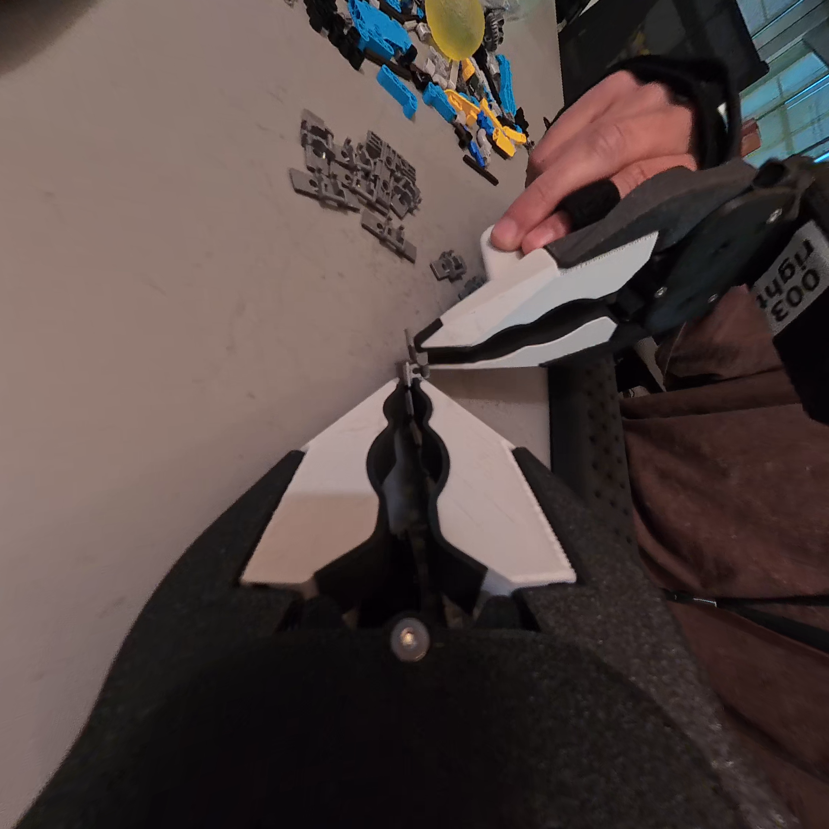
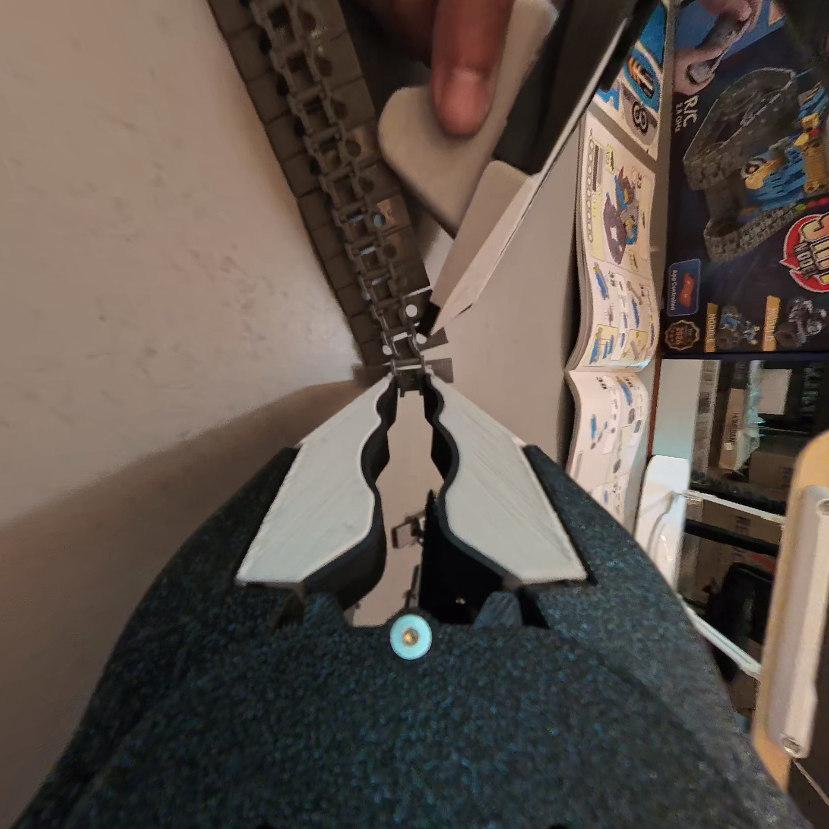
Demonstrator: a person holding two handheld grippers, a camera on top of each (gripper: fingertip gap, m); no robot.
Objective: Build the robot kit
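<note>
The left tool [image 1: 409,381] was closed tight on the end of a grey track chain [image 2: 341,202], a long run of small linked plastic pieces. Seen from the right wrist view, the chain stretched away from the tools across the pale surface [image 1: 157,314]. The right tool [image 2: 409,381] was narrowed onto a single grey link [image 2: 406,386] at that same chain end, its tips meeting the link from both sides. The two tools came together almost tip to tip there, the right tool [image 1: 419,347] angled in from the side just beside the left one. A person's hand [image 1: 605,148] gripped the right tool's body, with the fingertips resting on its white upper shell.

Farther from the chain end, a cluster of loose grey links [image 1: 359,175] lay on the surface, with one link [image 1: 448,264] apart and nearer the tools. Beyond that cluster lay a heap of blue, black and yellow building pieces [image 1: 426,67], and a translucent yellow dome [image 1: 455,27] sat among them.

On the other side of the chain end, an open instruction booklet [image 2: 614,251] lay on the surface, and past it stood a dark toy box [image 2: 744,179] printed with a blue vehicle.
</note>
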